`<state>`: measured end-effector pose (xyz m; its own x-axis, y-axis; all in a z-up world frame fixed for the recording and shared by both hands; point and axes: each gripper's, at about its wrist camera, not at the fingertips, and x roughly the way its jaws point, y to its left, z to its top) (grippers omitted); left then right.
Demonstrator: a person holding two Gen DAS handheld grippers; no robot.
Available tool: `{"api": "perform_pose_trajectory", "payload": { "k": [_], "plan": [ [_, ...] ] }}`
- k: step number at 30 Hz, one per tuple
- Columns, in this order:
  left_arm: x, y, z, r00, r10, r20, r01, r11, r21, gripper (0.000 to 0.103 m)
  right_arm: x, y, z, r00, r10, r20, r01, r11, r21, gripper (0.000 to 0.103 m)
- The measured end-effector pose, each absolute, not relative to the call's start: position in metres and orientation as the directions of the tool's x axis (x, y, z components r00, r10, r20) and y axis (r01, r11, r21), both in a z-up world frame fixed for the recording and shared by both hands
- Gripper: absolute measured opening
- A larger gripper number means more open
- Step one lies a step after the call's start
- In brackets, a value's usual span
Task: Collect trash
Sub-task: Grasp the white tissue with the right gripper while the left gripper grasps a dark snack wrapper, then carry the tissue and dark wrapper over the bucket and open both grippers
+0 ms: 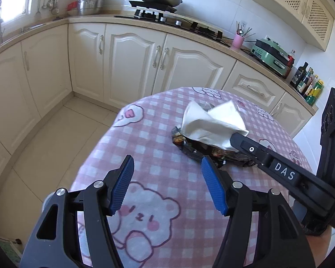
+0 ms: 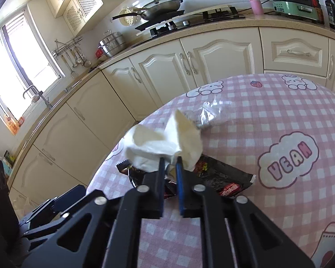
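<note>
- White tissue (image 2: 165,147) is pinched between the jaws of your right gripper (image 2: 170,163); its crumpled bulk fans out just beyond the tips, so the first piece of trash is in hand.
- Whether that tissue is clear of the bench (image 1: 145,178) or resting on the wrapper under it, the pictures do not settle; judge it as gripped but not yet carried off.
- Directly beneath and just ahead of those clenched jaws lies a dark snack wrapper (image 2: 223,178), flat on the pink checked cloth, touching or nearly touching the tissue's underside. Nothing grips it.
- Further beyond the right jaws, past the tissue, sits a crumpled bit of clear plastic film (image 2: 212,111), also loose on the bench.
- Your left gripper (image 1: 167,176) stands with jaws released and nothing between the blue pads; the wrapper's near end lies just past the inner jaw's tip, slightly to that side rather than between the two.
- Done so far, as the views show: one item grasped out of three visible.
- Left to do: take the wrapper, most likely with the free left jaws, take the clear film, and drop everything into a bin.
- No bin or bag shows clearly in either view, so you cannot tell from here where the trash must go.
</note>
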<state>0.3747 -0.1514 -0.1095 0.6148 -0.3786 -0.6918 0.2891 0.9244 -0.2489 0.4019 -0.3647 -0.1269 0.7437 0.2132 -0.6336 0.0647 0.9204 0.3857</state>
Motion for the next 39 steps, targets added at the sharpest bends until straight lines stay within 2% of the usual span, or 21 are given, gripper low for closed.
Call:
{"api": "perform_pose_trajectory", "payload": {
  "k": [13,15,16,17,18,23,33,39],
  "plan": [
    [0.400,-0.192,-0.134,0.549,-0.404,-0.732,0.296,0.913,-0.282,0.060,0.389,-0.386,-0.122,0.794,0.123,-0.595,0.124,0.926,0.357,0.008],
    [0.403,-0.195,-0.137,0.547,-0.399,-0.736,0.293,0.915,-0.278,0.055,0.389,-0.388,-0.122,0.793,0.129,-0.595,0.122,0.924,0.363,0.008],
    [0.403,-0.196,-0.138,0.557,-0.390,-0.733,0.291,0.919,-0.267,0.047,0.390,-0.388,-0.123,0.792,0.133,-0.596,0.120,0.923,0.365,0.008],
    [0.405,-0.196,-0.138,0.554,-0.390,-0.736,0.287,0.919,-0.271,0.032,0.390,-0.387,-0.123,0.791,0.135,-0.597,0.119,0.923,0.367,0.008],
    [0.407,-0.196,-0.139,0.548,-0.397,-0.736,0.288,0.916,-0.279,0.023,0.389,-0.387,-0.123,0.790,0.140,-0.597,0.115,0.922,0.369,0.008],
    [0.404,-0.184,-0.135,0.561,-0.413,-0.718,0.289,0.910,-0.298,0.009,0.387,-0.385,-0.120,0.793,0.148,-0.591,0.100,0.925,0.366,0.008],
    [0.376,-0.129,-0.102,0.639,-0.390,-0.662,0.249,0.920,-0.302,0.008,0.374,-0.347,-0.094,0.820,0.172,-0.547,0.028,0.941,0.337,0.008],
    [0.351,-0.077,-0.083,0.707,-0.316,-0.633,0.177,0.945,-0.275,0.008,0.364,-0.306,-0.087,0.812,0.231,-0.535,-0.033,0.935,0.353,0.008]
  ]
}}
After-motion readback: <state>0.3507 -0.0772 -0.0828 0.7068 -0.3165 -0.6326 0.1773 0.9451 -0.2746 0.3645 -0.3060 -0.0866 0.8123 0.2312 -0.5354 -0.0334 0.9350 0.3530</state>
